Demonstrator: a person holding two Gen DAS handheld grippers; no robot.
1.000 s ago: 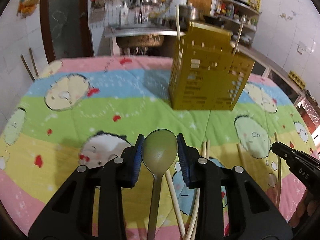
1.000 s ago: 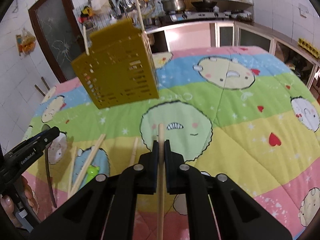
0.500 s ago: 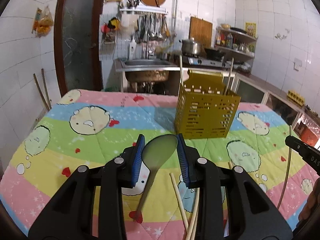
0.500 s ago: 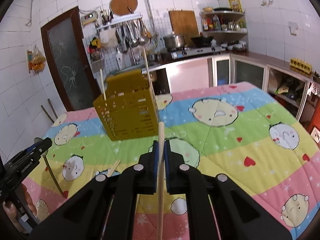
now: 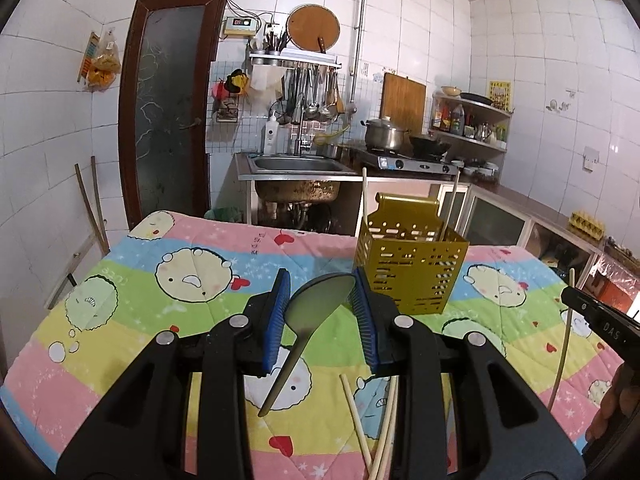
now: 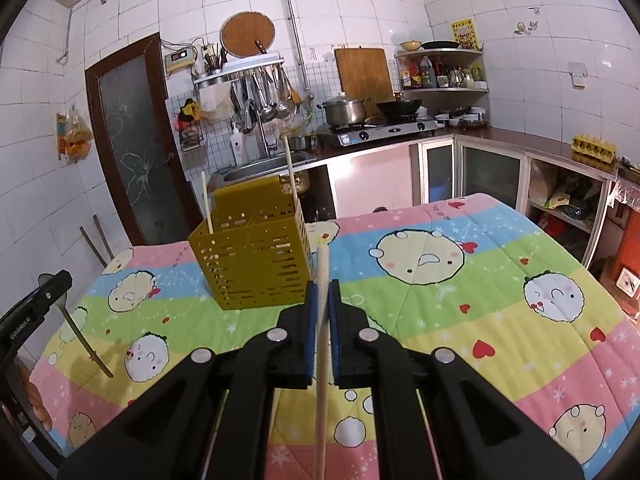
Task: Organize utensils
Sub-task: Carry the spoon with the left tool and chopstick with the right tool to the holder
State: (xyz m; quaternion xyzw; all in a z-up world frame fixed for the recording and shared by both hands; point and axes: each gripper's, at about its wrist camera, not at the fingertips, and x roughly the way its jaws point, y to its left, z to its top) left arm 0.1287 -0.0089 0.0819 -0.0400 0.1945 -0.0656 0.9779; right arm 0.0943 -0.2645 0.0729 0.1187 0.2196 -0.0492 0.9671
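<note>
Spoon (image 5: pixel 320 304) tilted, chopstick (image 6: pixel 322 320) upright, holder (image 5: pixel 408 276)

A table draped in a bright striped quilt (image 5: pixel 132 304) printed with round cartoon faces and red hearts carries everything here. Ahead of both grippers, the yellow perforated utensil holder (image 6: pixel 256 268) stands upright on the green stripe. Nearer, just below the left gripper's fingers, a few pale loose chopsticks (image 5: pixel 374 432) lie crossed on the yellow and pink stripes.
</note>
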